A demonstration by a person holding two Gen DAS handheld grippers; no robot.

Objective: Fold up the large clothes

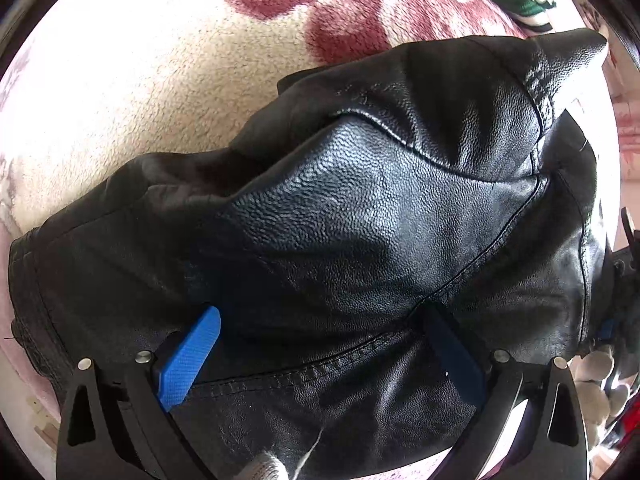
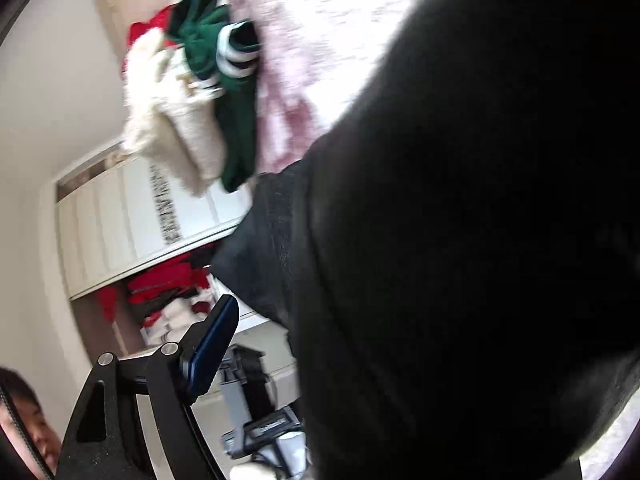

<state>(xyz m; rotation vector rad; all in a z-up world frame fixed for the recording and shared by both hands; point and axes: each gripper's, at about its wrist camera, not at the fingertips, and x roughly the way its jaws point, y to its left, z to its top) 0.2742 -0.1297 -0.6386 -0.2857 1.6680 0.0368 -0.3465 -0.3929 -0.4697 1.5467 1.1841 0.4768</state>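
Looking along our left claw, we see its two blue-padded fingers spread wide, with the black pebbled-leather jacket bulging between them. The leather lies against both pads, yet we cannot tell whether they pinch it or merely rest on it. The jacket is heaped in soft folds, a stitched seam curving across it between the fingers. It sits on a cream plush blanket with dark pink flower shapes, which shows beyond the jacket and to the left.

From our right claw only one finger, the left one with its blue pad, can be seen; the black jacket fills the whole right side of that view and hides the other finger, so we cannot tell how far this claw is parted or whether it holds anything. Farther off, a crumpled pile of green, white and red clothes lies at the edge of the pink-patterned blanket, above a white slatted cabinet. A person's face peeks in at the lower left corner.
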